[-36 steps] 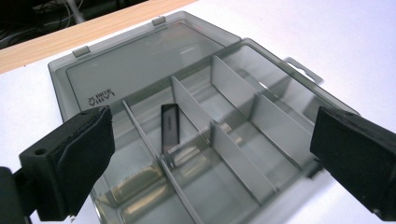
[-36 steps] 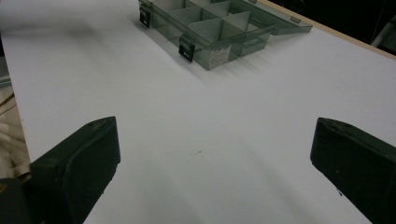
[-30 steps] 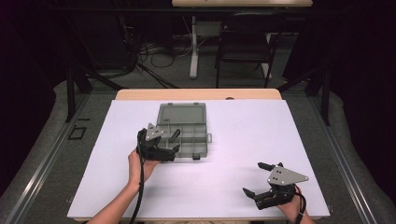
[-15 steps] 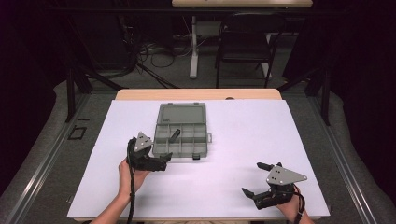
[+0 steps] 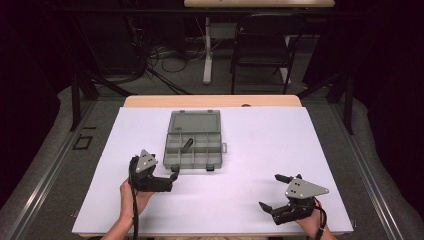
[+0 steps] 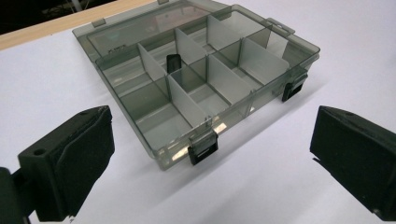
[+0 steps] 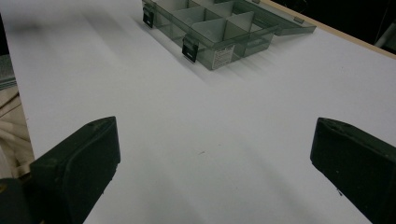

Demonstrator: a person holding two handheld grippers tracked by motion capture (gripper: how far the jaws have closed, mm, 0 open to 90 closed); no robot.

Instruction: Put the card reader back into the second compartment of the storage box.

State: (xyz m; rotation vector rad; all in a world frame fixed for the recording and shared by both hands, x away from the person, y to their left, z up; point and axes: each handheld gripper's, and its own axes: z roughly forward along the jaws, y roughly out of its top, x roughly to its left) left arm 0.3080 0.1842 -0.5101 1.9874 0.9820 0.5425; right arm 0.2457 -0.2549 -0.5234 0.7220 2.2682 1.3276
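The left gripper (image 5: 169, 179), jaws spread and empty, sits just beside the near-left corner of the open smoky-grey plastic compartment box (image 5: 194, 145) (small black piece (image 5: 187, 144) inside), while the spread right gripper (image 5: 272, 192) rests well apart

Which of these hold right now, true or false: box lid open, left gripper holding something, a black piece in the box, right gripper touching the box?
1. The organizer box has its lid open. True.
2. The left gripper grips a part. False: its jaws stand open and empty.
3. A small black piece sits in one compartment. True.
4. The right gripper touches the box. False: it rests apart on the white table cover.
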